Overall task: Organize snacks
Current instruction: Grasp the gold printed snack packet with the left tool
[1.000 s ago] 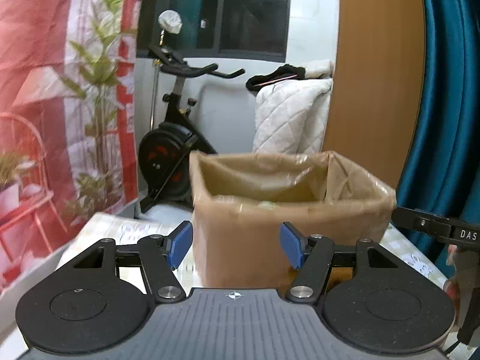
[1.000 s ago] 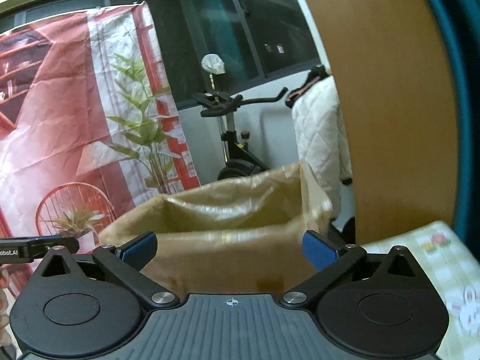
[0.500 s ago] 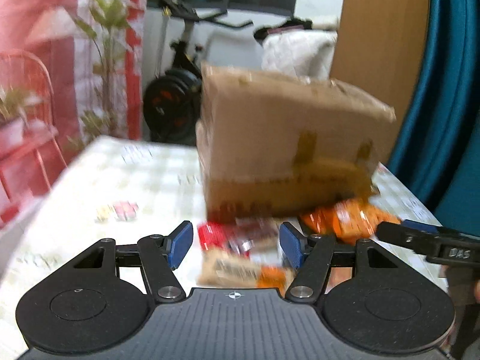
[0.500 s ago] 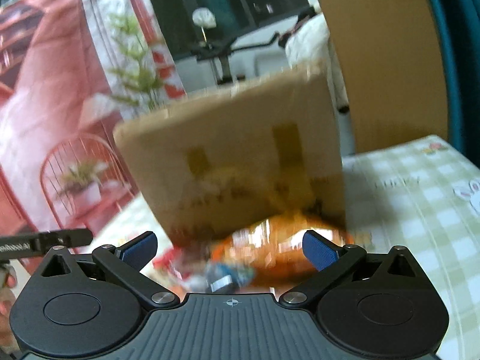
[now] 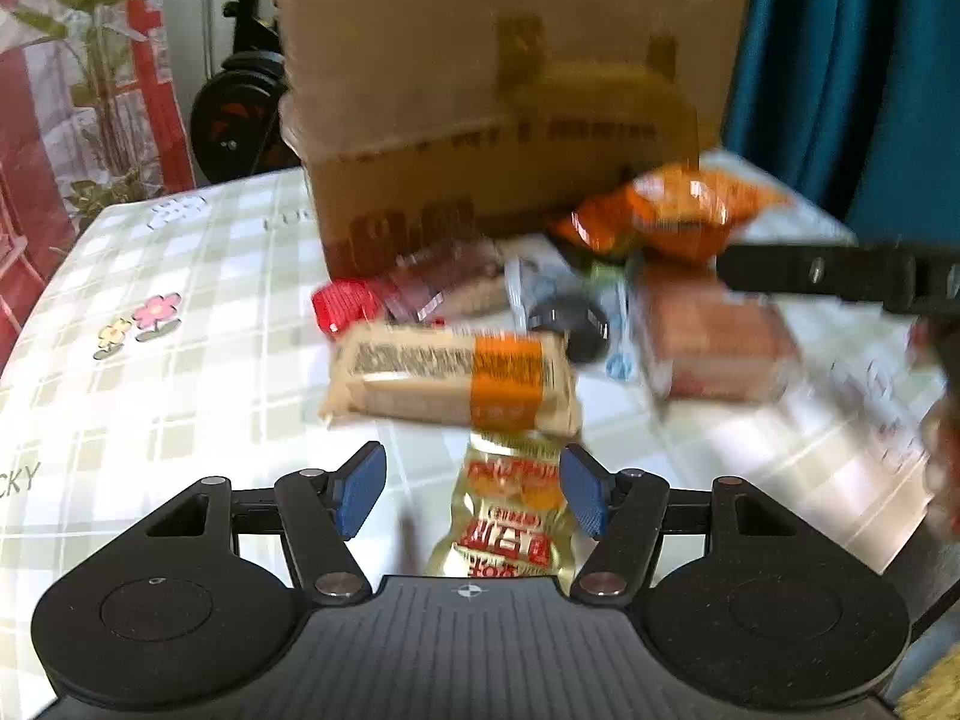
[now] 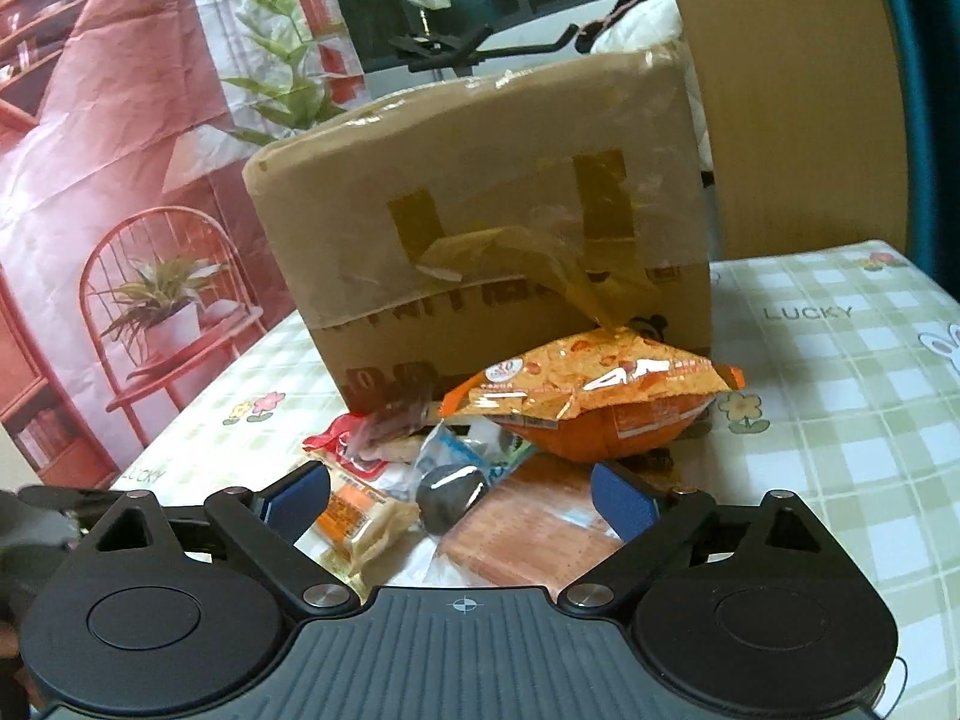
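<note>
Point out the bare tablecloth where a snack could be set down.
Free: the checked cloth left of the cardboard box, around the flower print; also right of the box by the LUCKY print. Crowded: the snack pile before the box, around the orange bag.

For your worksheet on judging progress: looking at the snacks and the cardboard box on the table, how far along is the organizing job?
Done: nothing visible; no snack is seen in the cardboard box, whose inside is hidden. In hand: neither gripper holds anything; the left gripper is open over a yellow packet, and the right gripper's jaws are closing, empty, above the pile. Left: the orange bag, beige bar, red packet and the rest lie loose on the table.
</note>
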`<state>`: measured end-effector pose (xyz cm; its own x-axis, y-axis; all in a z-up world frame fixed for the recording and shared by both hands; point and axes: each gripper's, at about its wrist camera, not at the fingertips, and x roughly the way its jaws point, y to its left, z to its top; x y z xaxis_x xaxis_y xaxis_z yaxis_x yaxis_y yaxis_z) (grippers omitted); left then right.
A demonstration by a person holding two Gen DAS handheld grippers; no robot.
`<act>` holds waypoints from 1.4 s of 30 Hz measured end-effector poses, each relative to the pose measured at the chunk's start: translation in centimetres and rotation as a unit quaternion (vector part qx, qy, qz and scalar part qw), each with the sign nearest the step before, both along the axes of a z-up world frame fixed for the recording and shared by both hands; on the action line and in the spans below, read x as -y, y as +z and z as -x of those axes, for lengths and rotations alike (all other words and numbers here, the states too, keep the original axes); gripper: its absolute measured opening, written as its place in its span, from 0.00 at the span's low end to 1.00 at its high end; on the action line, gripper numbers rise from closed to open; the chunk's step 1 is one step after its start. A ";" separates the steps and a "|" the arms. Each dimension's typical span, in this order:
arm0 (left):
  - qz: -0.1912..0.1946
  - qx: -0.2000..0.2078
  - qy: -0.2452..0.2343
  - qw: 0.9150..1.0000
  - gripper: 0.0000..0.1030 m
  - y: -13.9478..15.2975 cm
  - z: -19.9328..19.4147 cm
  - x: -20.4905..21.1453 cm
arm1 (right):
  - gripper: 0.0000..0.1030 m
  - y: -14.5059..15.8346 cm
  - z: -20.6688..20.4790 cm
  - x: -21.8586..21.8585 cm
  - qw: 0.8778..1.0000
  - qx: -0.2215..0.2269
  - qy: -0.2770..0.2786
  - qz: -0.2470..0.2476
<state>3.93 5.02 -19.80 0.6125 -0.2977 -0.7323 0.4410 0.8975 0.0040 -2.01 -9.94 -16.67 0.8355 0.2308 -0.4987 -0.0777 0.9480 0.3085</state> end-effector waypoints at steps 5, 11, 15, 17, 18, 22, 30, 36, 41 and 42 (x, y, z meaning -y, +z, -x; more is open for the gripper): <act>-0.016 -0.020 -0.018 1.000 0.65 -1.7 0.1 0.8 | 0.89 -0.4 -0.3 0.4 1.000 -0.009 0.000 -0.007; -0.019 -0.021 -0.027 0.999 0.65 -2.0 0.2 1.6 | 0.88 -0.7 -0.6 0.3 1.000 -0.014 0.007 -0.010; -0.014 -0.020 -0.017 1.000 0.70 -2.1 0.1 1.5 | 0.88 -0.8 -0.6 0.3 1.000 -0.014 0.007 -0.011; -0.013 -0.016 -0.016 1.000 0.71 -2.3 0.0 1.5 | 0.88 -0.8 -0.6 0.3 1.000 -0.015 0.006 -0.012; -0.011 -0.015 -0.016 1.000 0.70 -2.3 0.0 1.4 | 0.88 -0.9 -0.6 0.3 1.000 -0.015 0.005 -0.013; -0.004 -0.009 -0.013 1.000 0.57 -2.3 0.0 1.3 | 0.87 -0.9 -0.5 0.3 1.000 -0.017 0.006 -0.014; 0.002 -0.010 -0.002 1.000 0.46 -2.1 -0.1 1.1 | 0.86 -0.8 -0.5 0.3 1.000 -0.015 0.009 -0.015; 0.010 -0.007 0.012 1.000 0.45 -1.6 -0.3 0.3 | 0.83 -0.6 -0.6 0.1 1.000 -0.015 0.019 -0.009; 0.036 0.016 0.032 0.999 0.45 0.3 -0.2 -0.7 | 0.69 -0.4 -1.4 -0.2 0.999 -0.024 0.047 0.004; 0.042 0.021 0.037 0.998 0.45 0.7 -0.3 -1.0 | 0.67 -0.4 -1.6 -0.3 0.998 -0.027 0.054 0.007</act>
